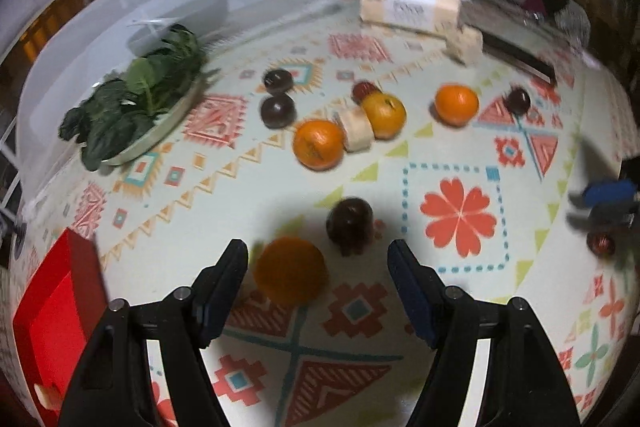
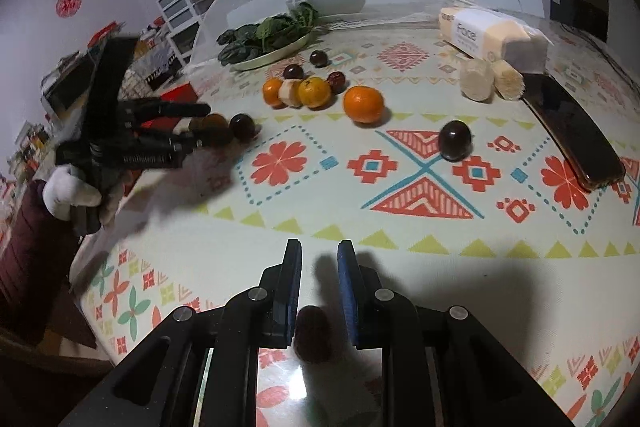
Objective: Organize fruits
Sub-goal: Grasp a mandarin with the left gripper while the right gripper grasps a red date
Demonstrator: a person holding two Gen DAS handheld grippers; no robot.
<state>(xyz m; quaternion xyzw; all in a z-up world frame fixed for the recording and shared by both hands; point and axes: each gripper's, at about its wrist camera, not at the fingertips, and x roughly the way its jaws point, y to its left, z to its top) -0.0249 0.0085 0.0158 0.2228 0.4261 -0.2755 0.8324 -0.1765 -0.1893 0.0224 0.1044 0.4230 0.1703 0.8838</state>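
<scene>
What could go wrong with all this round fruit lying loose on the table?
The left hand-held gripper is open over an orange with a dark fruit right behind it; closing off-centre could knock either rolling. The right hand-held gripper pinches a small dark fruit near the table's edge; a slip might drop it.

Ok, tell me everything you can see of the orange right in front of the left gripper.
The orange is round, deep orange and matte-skinned, blurred and in shadow in the left wrist view. It sits on the patterned tablecloth, between and just beyond the open fingers of the left gripper, nearer the left finger, with neither pad visibly touching it. A dark plum stands just behind it, apparently apart. No stem or marks are discernible.
</scene>
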